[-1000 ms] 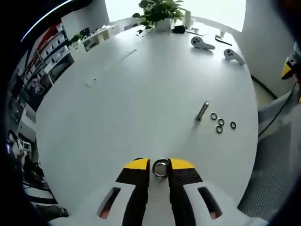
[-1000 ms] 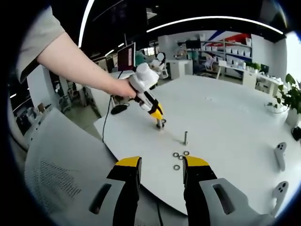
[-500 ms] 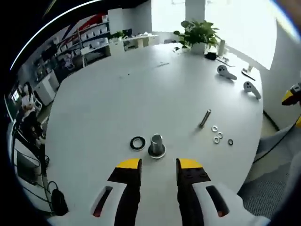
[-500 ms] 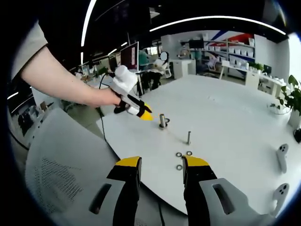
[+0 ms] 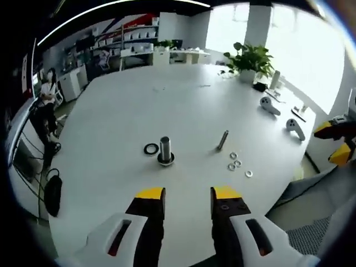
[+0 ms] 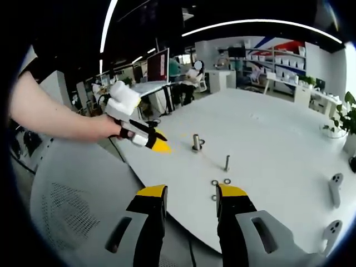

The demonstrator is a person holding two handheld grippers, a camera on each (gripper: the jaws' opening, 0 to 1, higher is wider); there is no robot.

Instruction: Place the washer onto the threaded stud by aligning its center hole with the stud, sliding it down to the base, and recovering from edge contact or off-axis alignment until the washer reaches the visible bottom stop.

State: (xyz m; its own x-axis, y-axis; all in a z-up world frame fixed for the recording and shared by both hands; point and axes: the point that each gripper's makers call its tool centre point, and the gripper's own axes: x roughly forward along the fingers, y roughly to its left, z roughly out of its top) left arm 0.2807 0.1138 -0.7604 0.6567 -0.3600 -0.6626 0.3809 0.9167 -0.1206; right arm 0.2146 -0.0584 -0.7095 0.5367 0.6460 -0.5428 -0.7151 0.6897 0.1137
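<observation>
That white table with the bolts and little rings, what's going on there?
A person holds a gripper in each hand. The left gripper and the right gripper are both open and holding nothing, off the table. A threaded stud stands upright with a black washer lying beside it, not on it. Nearby are a bolt and loose washers.

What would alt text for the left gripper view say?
The left gripper, fingers open and empty, hovers over a white table facing an upright threaded stud, with a dark washer lying flat beside it. Further right are a second stud and small washers.
</observation>
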